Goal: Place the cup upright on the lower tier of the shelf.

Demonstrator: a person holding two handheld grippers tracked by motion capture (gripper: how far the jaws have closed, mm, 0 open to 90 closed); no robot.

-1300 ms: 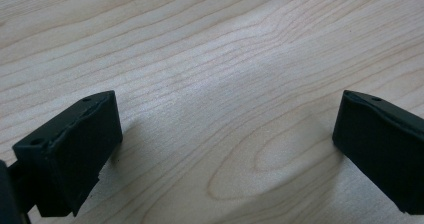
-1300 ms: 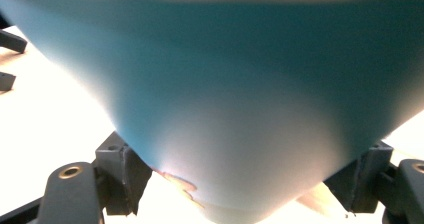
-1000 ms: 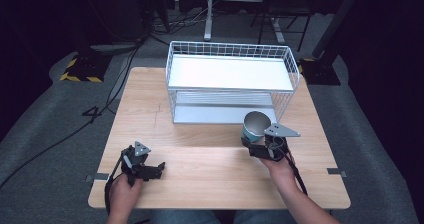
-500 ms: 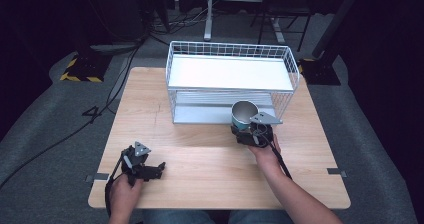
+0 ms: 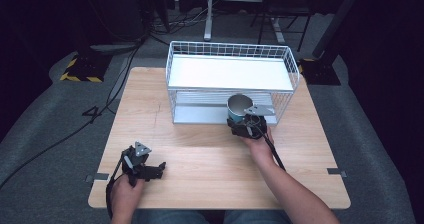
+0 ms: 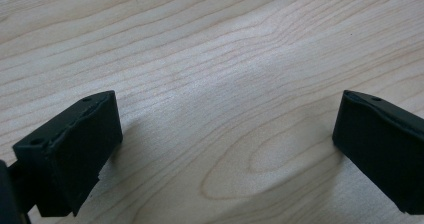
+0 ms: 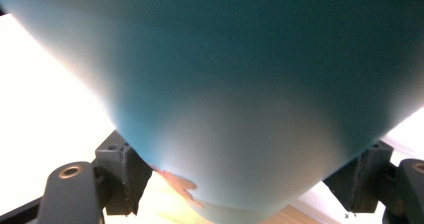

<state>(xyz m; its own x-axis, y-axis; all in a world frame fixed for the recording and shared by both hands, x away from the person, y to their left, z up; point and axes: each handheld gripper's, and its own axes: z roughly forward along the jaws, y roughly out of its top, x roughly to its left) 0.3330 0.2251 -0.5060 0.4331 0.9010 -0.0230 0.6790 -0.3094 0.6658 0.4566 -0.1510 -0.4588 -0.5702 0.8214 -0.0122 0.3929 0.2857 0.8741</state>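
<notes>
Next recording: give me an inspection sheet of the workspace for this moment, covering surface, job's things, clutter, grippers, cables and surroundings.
Surface: light wooden table, bare wood in front of the rack.
Job's things: teal cup with a grey inside, upright, at the front of the white wire rack, level with its lower shelf.
Clutter: nothing seen.
Grippers: right gripper shut on the cup's lower body; left gripper open, low over the table near its front left.
Cables: one trails from each gripper back along the forearm; more lie on the floor at left.
Surroundings: grey carpet, dark room, a yellow-black striped plate on the floor.
</notes>
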